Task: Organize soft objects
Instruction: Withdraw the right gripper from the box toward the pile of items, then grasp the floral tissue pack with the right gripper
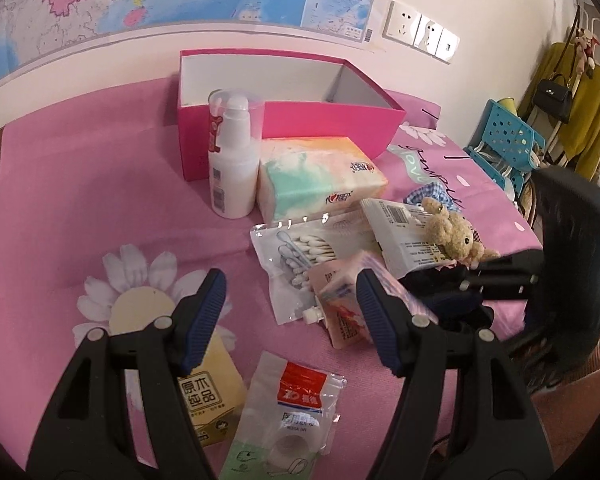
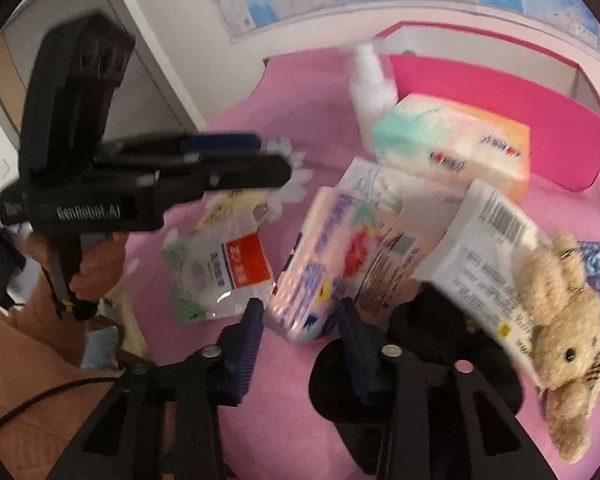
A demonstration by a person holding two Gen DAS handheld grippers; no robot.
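Between the right gripper's (image 2: 298,330) blue pads stands a small pink tissue pack (image 2: 312,268), tipped up on its edge at the near side of the pile; the jaws sit narrow around its lower end and look to be touching it on both sides, though blur keeps me from saying whether they truly press, so I cannot tell if it is gripped. Taking the pack by its thin end seems sensible, since the soft film would give under a wide squeeze. Behind and to the right of it lean a white packet (image 2: 484,248) with a barcode and a plush bear (image 2: 560,320) lying on that packet's right edge. A swab bag (image 1: 296,256) lies flat just left of the pack, and a big tissue pack (image 1: 320,178) sits farther off beside a white bottle (image 1: 232,160). Farthest back, a pink box (image 1: 332,124) stands open and looks empty, likely the place meant for the soft things. The left gripper (image 1: 292,320) hangs well open over the pink cloth (image 1: 80,200), holding nothing, above a tape packet (image 1: 292,412) and a yellow pack (image 1: 208,400) at the near edge.
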